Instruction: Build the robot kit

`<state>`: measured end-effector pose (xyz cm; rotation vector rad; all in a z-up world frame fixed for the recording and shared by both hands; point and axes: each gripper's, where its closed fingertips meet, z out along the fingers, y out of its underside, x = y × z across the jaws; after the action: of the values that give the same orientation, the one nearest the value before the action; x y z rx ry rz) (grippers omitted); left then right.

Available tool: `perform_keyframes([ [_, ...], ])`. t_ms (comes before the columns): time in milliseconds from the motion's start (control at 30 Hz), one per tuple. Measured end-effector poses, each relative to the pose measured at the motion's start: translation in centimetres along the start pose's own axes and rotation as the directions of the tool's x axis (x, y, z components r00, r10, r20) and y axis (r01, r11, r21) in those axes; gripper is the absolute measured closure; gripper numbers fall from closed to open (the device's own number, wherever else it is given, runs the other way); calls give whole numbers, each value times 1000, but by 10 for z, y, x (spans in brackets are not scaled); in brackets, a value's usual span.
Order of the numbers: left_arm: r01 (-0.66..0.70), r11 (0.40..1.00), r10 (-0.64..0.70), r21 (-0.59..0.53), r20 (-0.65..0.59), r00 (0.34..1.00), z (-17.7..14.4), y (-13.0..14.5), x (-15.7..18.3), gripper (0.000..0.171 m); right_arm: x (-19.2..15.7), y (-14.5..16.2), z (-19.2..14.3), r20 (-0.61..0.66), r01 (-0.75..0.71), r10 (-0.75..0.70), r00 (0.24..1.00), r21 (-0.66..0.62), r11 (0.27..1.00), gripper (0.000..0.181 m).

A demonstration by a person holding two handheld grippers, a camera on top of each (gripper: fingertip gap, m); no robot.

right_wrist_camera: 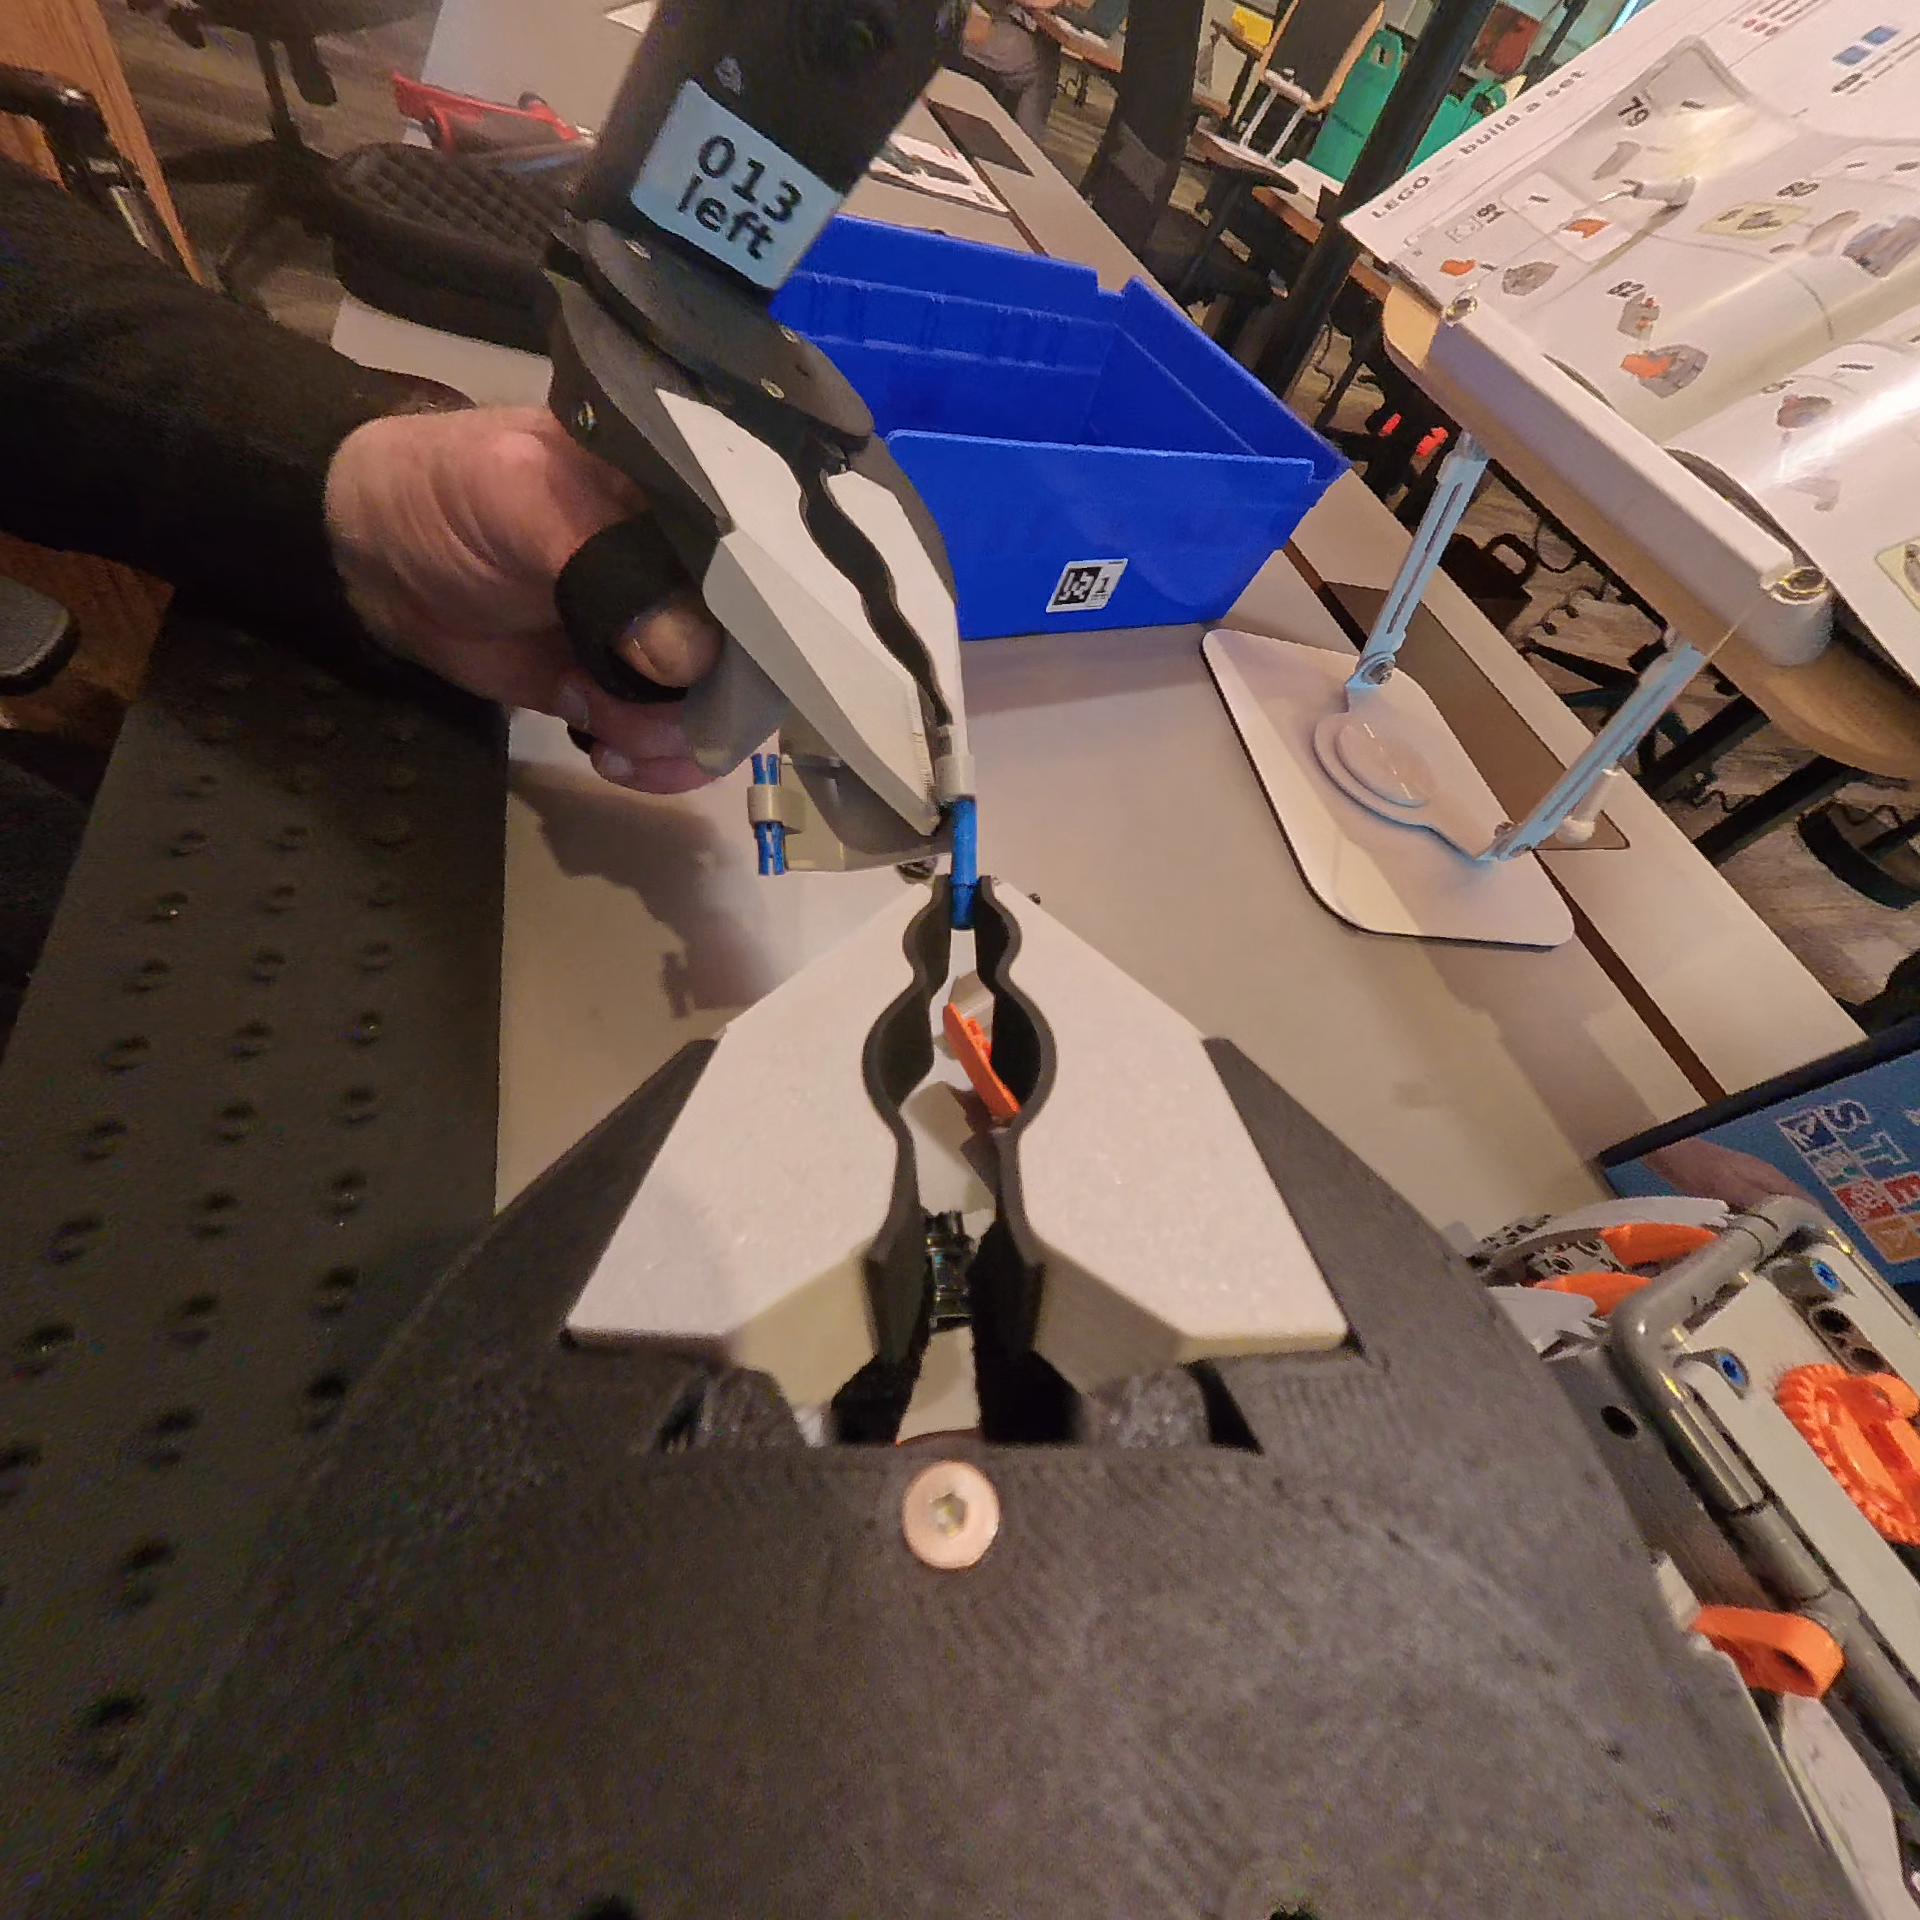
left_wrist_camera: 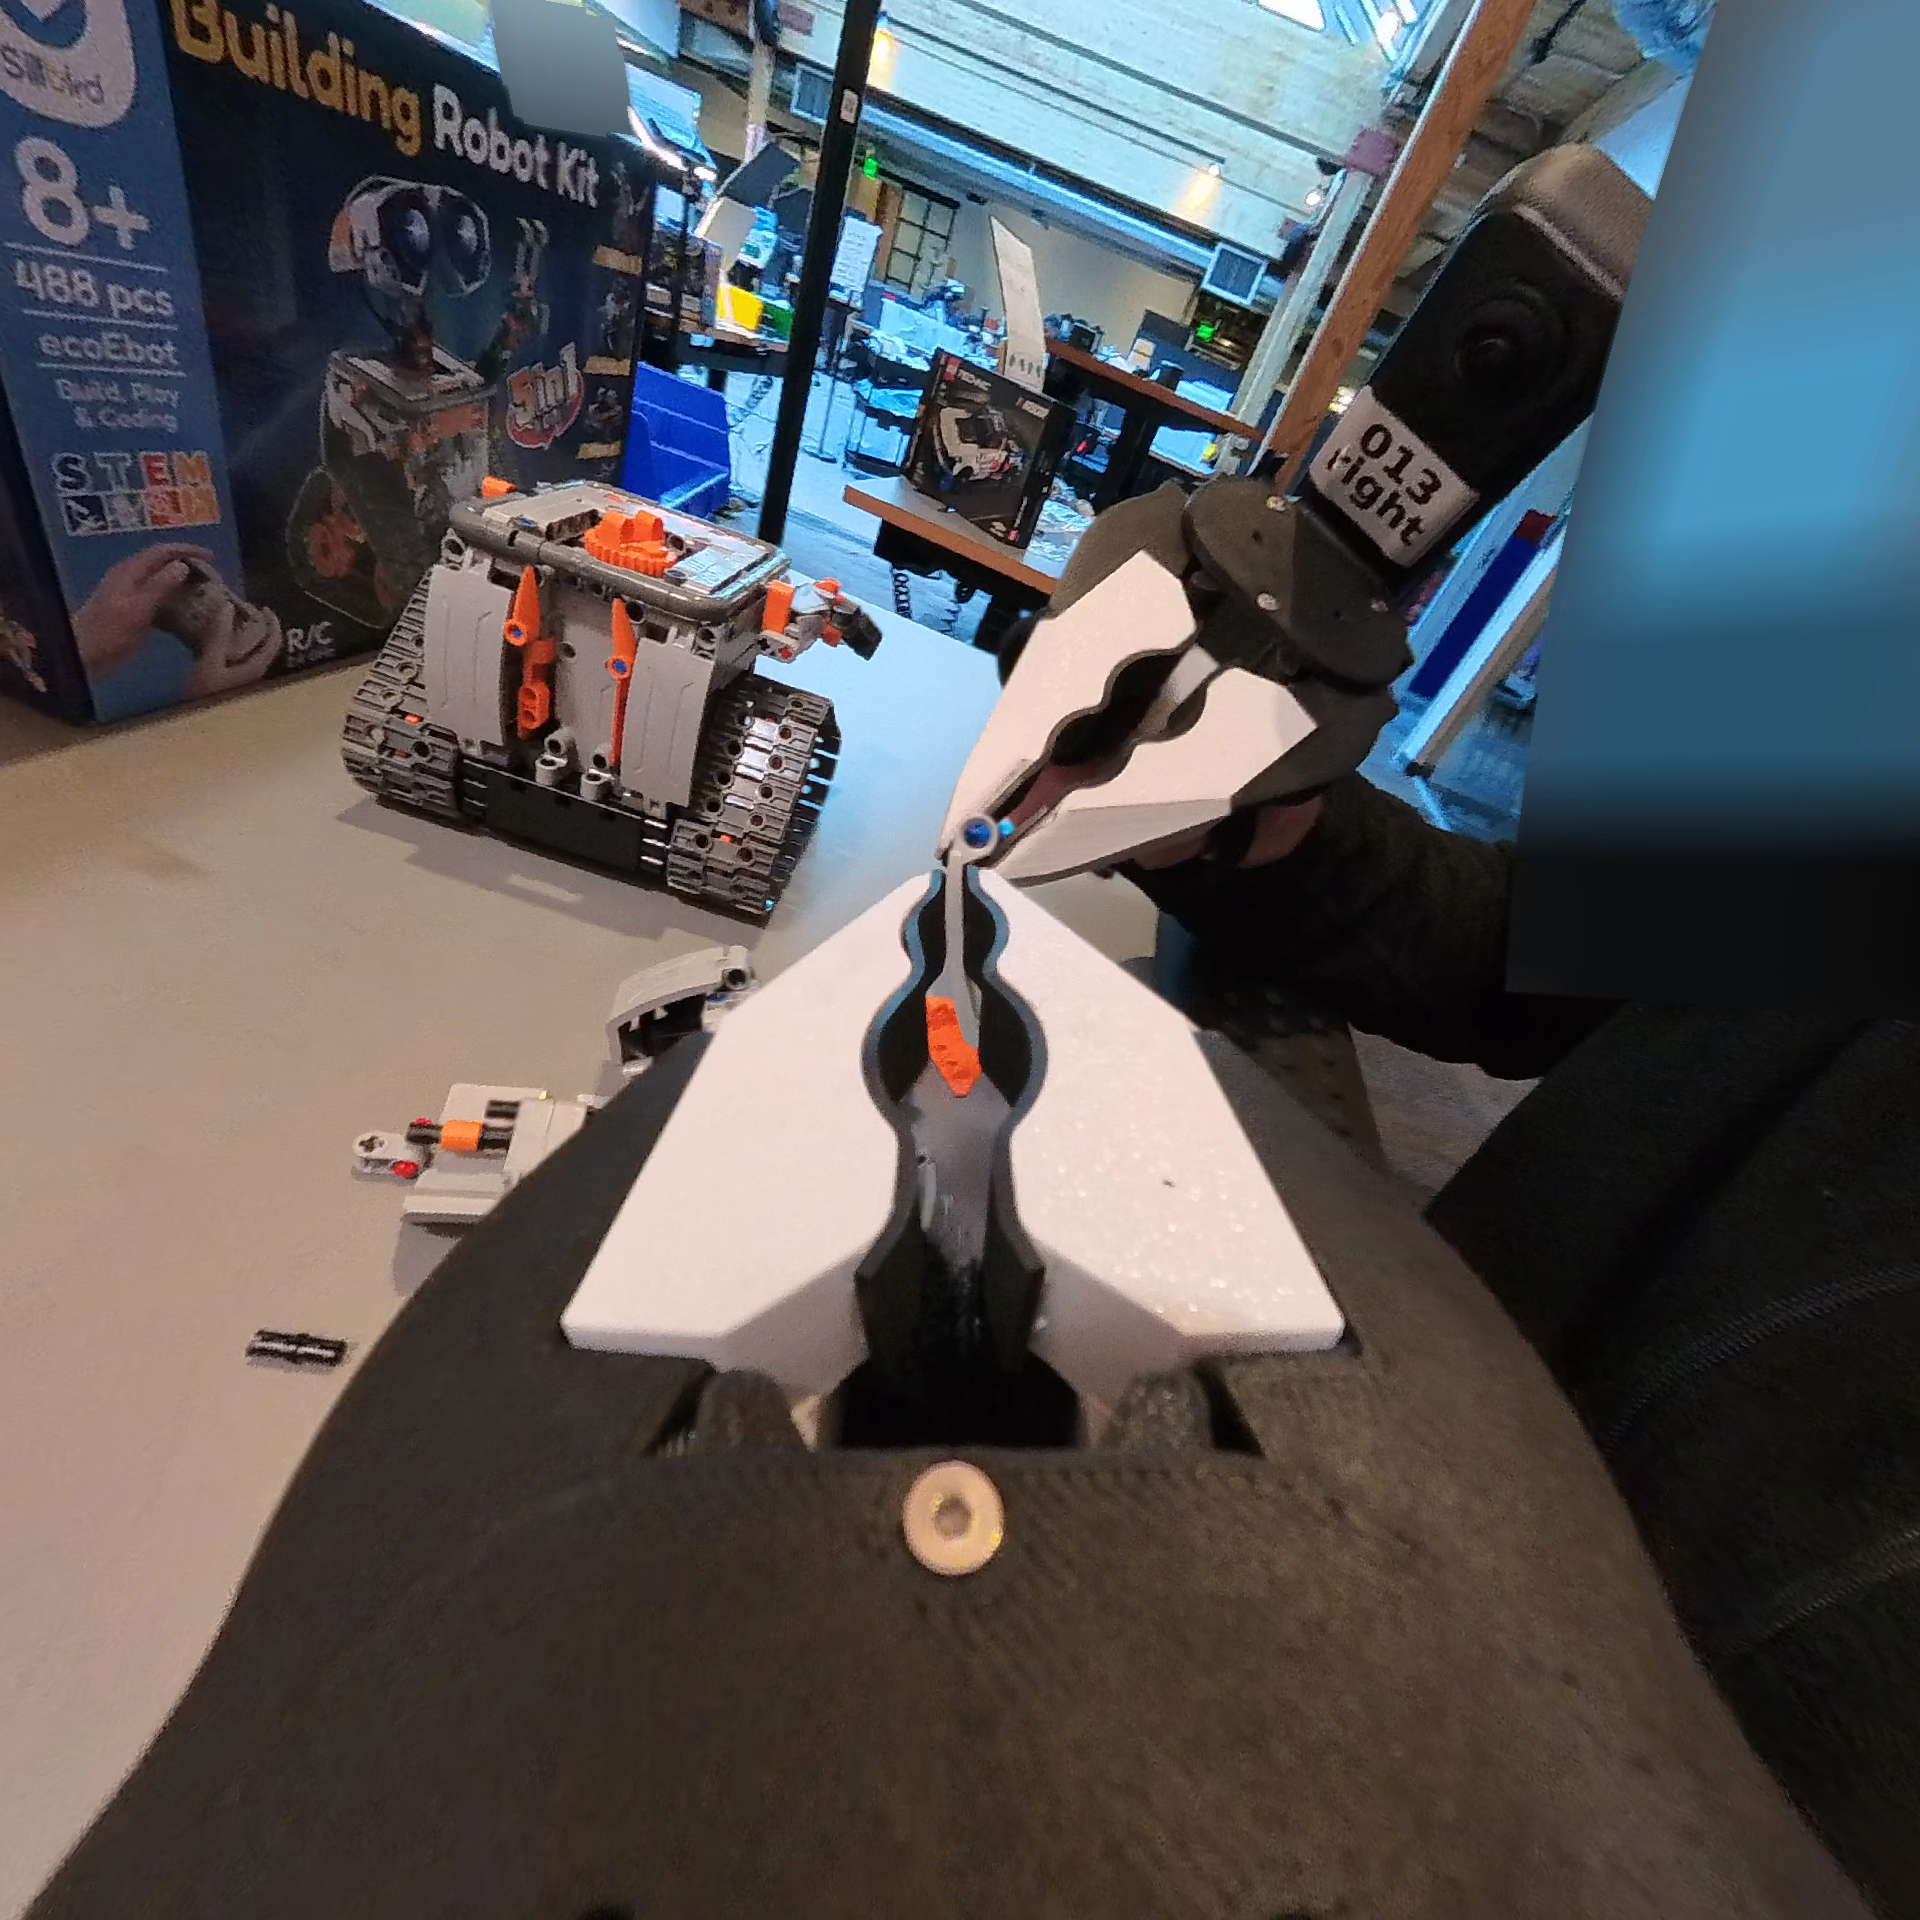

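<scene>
Tongs meet tip to tip above the pale surface [right_wrist_camera: 1195, 831]: left tongs [left_wrist_camera: 961, 883] clamp a grey brick piece [left_wrist_camera: 961, 966], right tongs [right_wrist_camera: 964, 902] clamp its blue pin [right_wrist_camera: 964, 847], long axis along twelve-to-six. Tracked brick robot [left_wrist_camera: 592, 686] sits at ten o'clock, blue bin [right_wrist_camera: 1049, 436] behind, workshop beyond.

The gray piece [left_wrist_camera: 961, 940] pinched in the left gripper [left_wrist_camera: 956, 883] is mostly hidden between the fingers, so its shape is unclear. The blue pin [right_wrist_camera: 963, 862] disappears into the right gripper [right_wrist_camera: 964, 902]. The tracked toy robot [right_wrist_camera: 1766, 1455] is cut off by the right wrist view's edge. The box [left_wrist_camera: 208, 312] runs past the frame. The loose parts [left_wrist_camera: 488, 1143] are half hidden behind the gripper body.
</scene>
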<state>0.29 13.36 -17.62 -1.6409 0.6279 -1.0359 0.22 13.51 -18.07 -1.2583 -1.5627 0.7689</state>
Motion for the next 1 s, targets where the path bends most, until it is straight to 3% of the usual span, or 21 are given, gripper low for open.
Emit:
perform_keyframes([
  [400, -14, 1000, 16, -19, 75, 997, 0, 1, -7, 171, 2, 0, 3, -61, 33, -35, 998, -20, 999, 181],
  [800, -3, 999, 0, 43, 67, 998, 1, -9, -5, 171, 7, -8, -1, -19, -133, 134, 991, 67, 989, 181],
  [1000, -13, 1000, 12, 17, 57, 998, 2, -7, -4, 171, 5, -9, -2, -49, -31, 33, 998, 51, 998, 181],
])
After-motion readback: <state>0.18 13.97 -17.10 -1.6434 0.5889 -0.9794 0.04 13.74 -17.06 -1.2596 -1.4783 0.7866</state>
